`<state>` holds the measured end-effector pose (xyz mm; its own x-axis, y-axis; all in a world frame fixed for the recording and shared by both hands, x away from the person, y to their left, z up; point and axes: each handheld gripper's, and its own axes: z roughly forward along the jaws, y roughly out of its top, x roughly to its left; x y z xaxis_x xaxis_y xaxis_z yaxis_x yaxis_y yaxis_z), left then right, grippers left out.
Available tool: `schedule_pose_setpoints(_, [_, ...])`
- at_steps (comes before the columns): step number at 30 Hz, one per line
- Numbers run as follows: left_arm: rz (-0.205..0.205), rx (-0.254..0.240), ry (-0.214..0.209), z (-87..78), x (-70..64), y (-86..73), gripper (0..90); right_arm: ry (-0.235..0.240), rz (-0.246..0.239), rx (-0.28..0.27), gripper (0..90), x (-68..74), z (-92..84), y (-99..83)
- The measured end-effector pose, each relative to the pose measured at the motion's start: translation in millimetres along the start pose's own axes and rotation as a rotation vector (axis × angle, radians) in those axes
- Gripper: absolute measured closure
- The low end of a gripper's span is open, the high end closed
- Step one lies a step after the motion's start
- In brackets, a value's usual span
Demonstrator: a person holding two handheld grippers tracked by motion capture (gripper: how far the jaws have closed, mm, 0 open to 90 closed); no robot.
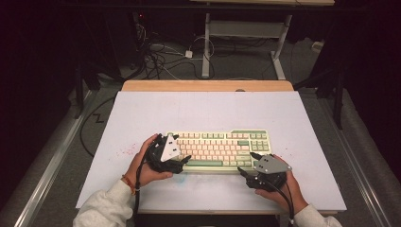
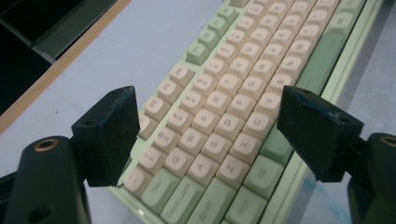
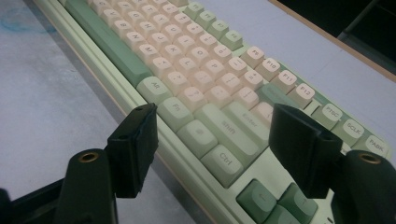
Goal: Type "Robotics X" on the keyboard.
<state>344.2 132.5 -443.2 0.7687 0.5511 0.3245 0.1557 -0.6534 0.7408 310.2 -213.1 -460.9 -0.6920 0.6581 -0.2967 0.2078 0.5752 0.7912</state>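
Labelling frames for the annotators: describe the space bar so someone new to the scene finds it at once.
On the pale table lies a cream-and-green keyboard, between the person's two hands. Go to its row of keys nearest the person: the space bar is the long darker green bar there. Every neighbour is a short key; it alone stretches across several key widths.

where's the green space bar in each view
High view: space bar on the keyboard's near edge, left of centre, between the two grippers.
Left gripper view: upper right, beyond the right jaw.
Right gripper view: upper left, running diagonally.
Shared landmark: the cream letter keys beside it.
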Motion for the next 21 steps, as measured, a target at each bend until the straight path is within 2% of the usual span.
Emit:
schedule_pose_setpoints(10, [-0.025, 0.015, 0.045, -18.5, 5.1, -26.7, 17.7, 0.026, 0.002, -0.002, 48.8, 1.1, -1.3, 1.7])
schedule_pose_setpoints(15, [-0.047, 0.033, 0.065, -24.4, 6.1, -39.0, 17.5, 0.043, 0.014, 0.006, 64.8, -0.7, -1.9, 3.6])
schedule_pose_setpoints(21, [-0.074, 0.047, 0.065, -29.6, 5.3, -52.3, 17.0, 0.076, 0.014, 0.032, 79.5, -3.6, -1.3, 5.9])
